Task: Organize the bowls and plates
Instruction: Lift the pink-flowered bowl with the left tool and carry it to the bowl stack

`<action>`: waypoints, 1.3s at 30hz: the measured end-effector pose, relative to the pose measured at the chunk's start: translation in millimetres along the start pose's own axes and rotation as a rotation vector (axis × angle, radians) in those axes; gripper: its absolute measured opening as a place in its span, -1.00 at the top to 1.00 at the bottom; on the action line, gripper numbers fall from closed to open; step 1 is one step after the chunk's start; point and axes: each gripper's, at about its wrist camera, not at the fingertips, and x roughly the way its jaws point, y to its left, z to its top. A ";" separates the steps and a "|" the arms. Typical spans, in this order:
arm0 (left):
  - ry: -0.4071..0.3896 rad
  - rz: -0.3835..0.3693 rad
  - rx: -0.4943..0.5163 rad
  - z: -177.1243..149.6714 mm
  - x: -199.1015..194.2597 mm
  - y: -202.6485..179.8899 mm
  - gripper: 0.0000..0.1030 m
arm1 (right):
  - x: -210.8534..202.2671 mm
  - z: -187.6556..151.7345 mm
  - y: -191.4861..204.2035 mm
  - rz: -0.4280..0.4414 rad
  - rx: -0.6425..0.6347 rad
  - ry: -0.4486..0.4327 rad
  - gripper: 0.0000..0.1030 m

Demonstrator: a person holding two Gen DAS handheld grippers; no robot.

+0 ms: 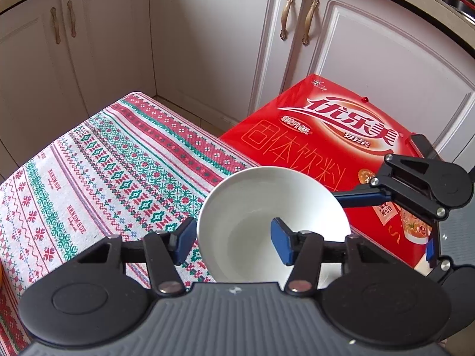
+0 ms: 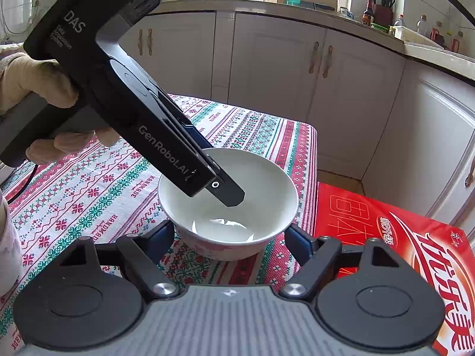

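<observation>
A white bowl (image 1: 261, 207) (image 2: 237, 187) sits near the right edge of the patterned tablecloth (image 1: 98, 172) (image 2: 89, 195). My left gripper (image 1: 234, 240) is open and straddles the bowl's near-left rim: the left fingertip (image 1: 185, 241) is outside the wall, the right one (image 1: 282, 243) is inside. In the right wrist view the left gripper's finger (image 2: 228, 192) reaches down into the bowl. My right gripper (image 2: 230, 241) is open, one finger on each side of the bowl's base; it also shows in the left wrist view (image 1: 415, 187).
A red printed carton (image 1: 326, 136) (image 2: 400, 246) stands right beside the table's right edge. White cupboard doors (image 1: 207, 44) (image 2: 282, 68) line the far side. Bottles and jars stand on the counter (image 2: 297, 3).
</observation>
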 end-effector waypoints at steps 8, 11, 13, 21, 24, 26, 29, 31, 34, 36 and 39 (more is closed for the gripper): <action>0.014 -0.009 0.011 0.5 -2.4 -3.8 -0.02 | -2.8 0.5 0.8 0.001 0.012 0.004 -0.64; 0.018 -0.011 0.011 -3.4 -7.3 -6.3 -0.02 | -7.5 -0.1 3.2 0.014 0.016 0.006 -0.64; 0.017 -0.009 0.014 -6.7 -12.8 -9.6 -0.02 | -12.0 -0.3 5.9 0.020 0.015 0.009 -0.64; -0.009 0.004 0.023 -21.9 -48.5 -27.5 -0.02 | -39.4 0.3 23.6 0.041 -0.010 0.004 -0.64; -0.023 0.017 0.024 -28.1 -64.2 -35.8 -0.02 | -52.5 -0.4 29.9 0.055 -0.012 -0.006 -0.64; -0.033 0.024 0.021 -32.1 -74.4 -40.8 -0.02 | -60.7 -0.9 35.8 0.062 -0.011 -0.013 -0.64; -0.052 0.036 0.018 -39.4 -89.7 -48.9 -0.02 | -72.3 -1.3 44.8 0.067 -0.026 -0.025 -0.64; -0.062 0.041 0.014 -44.1 -99.0 -53.4 -0.02 | -79.5 -1.7 51.0 0.071 -0.035 -0.028 -0.64; -0.075 0.054 0.010 -51.2 -112.6 -60.5 -0.02 | -90.6 -2.6 59.7 0.079 -0.045 -0.035 -0.64; -0.084 0.065 0.010 -56.7 -121.5 -65.4 -0.02 | -98.3 -2.8 65.3 0.087 -0.049 -0.042 -0.64; -0.099 0.076 0.005 -64.6 -134.7 -71.8 -0.02 | -109.2 -3.6 74.3 0.102 -0.049 -0.048 -0.64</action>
